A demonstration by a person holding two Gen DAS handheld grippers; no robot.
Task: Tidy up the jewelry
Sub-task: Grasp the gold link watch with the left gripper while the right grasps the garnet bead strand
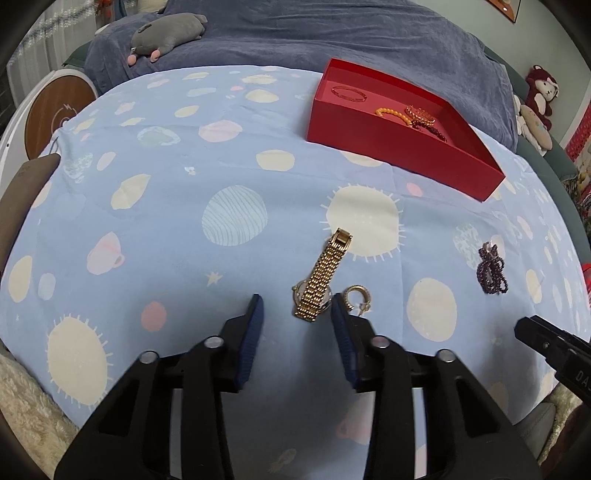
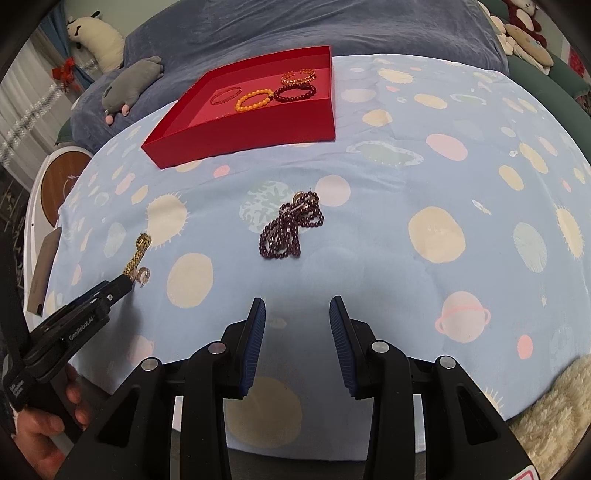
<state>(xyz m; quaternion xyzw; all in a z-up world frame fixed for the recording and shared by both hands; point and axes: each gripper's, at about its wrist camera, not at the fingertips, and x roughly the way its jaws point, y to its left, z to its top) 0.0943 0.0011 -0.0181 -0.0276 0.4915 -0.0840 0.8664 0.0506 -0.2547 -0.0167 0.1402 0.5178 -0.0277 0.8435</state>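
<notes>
A gold watch [image 1: 322, 277] lies on the blue patterned cloth [image 1: 177, 206], its lower end between the fingertips of my open left gripper [image 1: 296, 304]. A gold hoop earring [image 1: 356, 297] lies just right of the right finger. A dark purple bead necklace [image 1: 492, 271] lies farther right; in the right wrist view the necklace [image 2: 290, 230] sits ahead of my open, empty right gripper [image 2: 297, 308]. A red box [image 2: 255, 114] at the back holds a red bangle [image 2: 225, 95], an orange bead bracelet [image 2: 255, 99], a dark red bead bracelet [image 2: 295, 92] and a gold chain bracelet [image 2: 298, 76].
A grey plush toy [image 1: 168, 35] lies on the dark blue blanket [image 1: 332, 33] behind the cloth. Stuffed toys [image 1: 537, 107] sit at the far right. A round wooden-topped device [image 1: 55, 110] stands left. The left gripper [image 2: 74, 317] shows in the right wrist view.
</notes>
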